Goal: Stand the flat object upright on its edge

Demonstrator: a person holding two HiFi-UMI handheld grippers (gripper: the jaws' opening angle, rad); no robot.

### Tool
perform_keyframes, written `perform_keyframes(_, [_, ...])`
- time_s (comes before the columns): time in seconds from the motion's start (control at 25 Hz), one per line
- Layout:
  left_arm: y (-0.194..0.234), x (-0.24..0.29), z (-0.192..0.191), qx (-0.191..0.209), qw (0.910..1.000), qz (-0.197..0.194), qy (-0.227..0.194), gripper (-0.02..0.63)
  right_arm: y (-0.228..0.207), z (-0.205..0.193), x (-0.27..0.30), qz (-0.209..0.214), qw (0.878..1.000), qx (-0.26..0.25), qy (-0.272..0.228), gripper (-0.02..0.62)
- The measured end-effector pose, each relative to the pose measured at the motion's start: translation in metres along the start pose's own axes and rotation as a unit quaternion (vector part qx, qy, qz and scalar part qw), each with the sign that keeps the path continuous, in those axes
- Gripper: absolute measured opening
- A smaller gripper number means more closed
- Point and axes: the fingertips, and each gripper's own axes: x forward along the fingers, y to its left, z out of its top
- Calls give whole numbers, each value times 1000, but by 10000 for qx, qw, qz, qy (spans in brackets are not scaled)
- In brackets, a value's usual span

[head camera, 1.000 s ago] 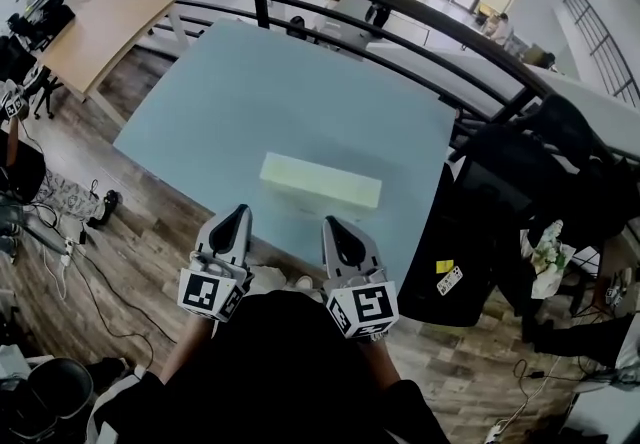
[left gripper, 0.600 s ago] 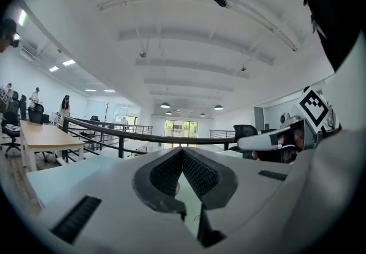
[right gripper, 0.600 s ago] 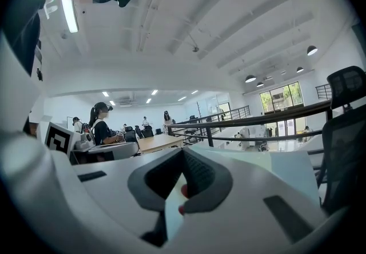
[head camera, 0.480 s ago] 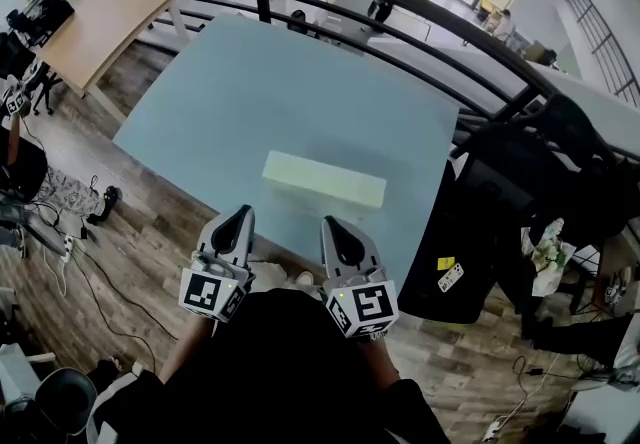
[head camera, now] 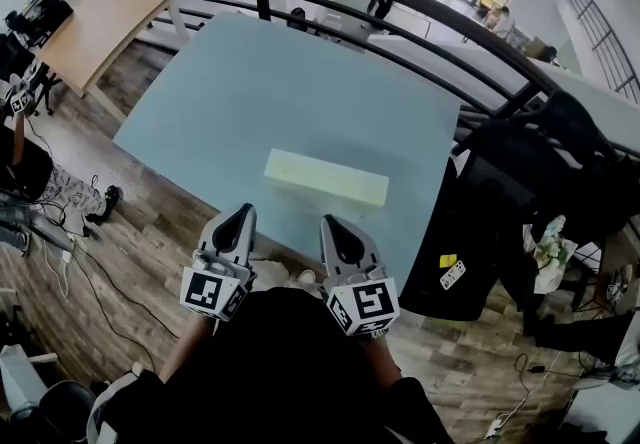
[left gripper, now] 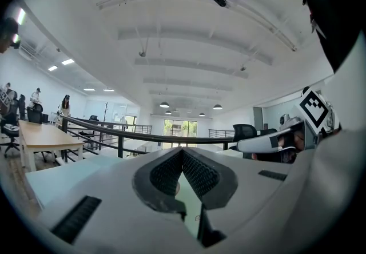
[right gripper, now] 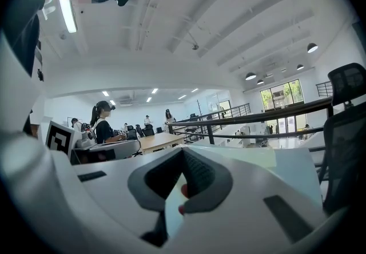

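Plainly the pale yellow block (head camera: 326,178) lies on its broad face just inside the near edge of the bench (head camera: 260,82), with the left claw (head camera: 240,212) and right claw (head camera: 331,228) short of that edge. We judge lifting one long edge while bracing the other safest. The head view places the block; the gripper views show both claws closed, empty

- Holding left gripper (head camera: 238,216) low, bottom centre-left of frame, jaws pressed together, empty.
- Same deal with right gripper (head camera: 333,226) just beside it, closed on nothing.
- Both pointing up-frame, roughly parallel, tucked close to the body.
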Motion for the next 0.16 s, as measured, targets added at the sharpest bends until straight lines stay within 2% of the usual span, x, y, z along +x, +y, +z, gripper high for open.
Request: perform_keyframes(0.16, [0, -2, 3, -194, 9998, -44, -83, 3, 1, -1, 2, 43, 10000, -41, 15, 8])
